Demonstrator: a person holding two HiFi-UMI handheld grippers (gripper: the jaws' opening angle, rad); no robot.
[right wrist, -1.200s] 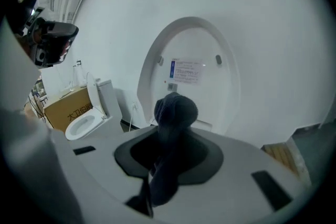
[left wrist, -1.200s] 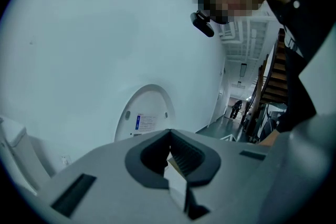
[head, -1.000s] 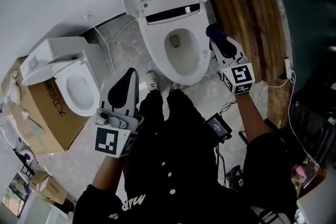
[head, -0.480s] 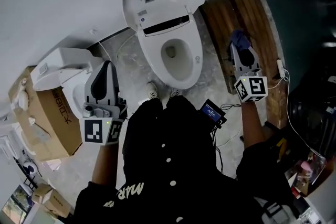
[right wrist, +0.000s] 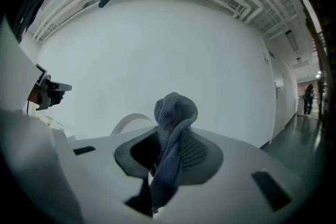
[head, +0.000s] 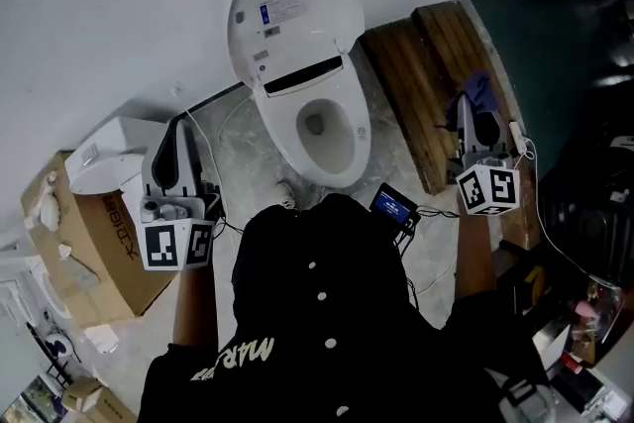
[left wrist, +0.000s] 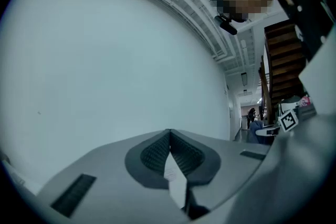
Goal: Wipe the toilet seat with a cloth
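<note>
Blue-grey cloth (right wrist: pixel 175 113) sits bunched between the jaws of the right gripper (head: pixel 472 112), which is clamped on it above the wooden boards (head: pixel 411 84), well to the side of the toilet seat (head: pixel 352 139). The lid (head: pixel 289 5) stands raised against the wall. The left gripper (left wrist: pixel 169 136) is closed, tips touching, with nothing in it, beside a second toilet (head: pixel 99 168) on a cardboard box (head: pixel 99 253).

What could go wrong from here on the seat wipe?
1. The bunched blue-grey cloth sits as a narrow twist in the shut right gripper: it may pull free, or bare jaw tips may scrape the white toilet seat.
2. Thin cables and a small blue-screened device lie on the floor beside the person: stepping closer could snag them.
</note>
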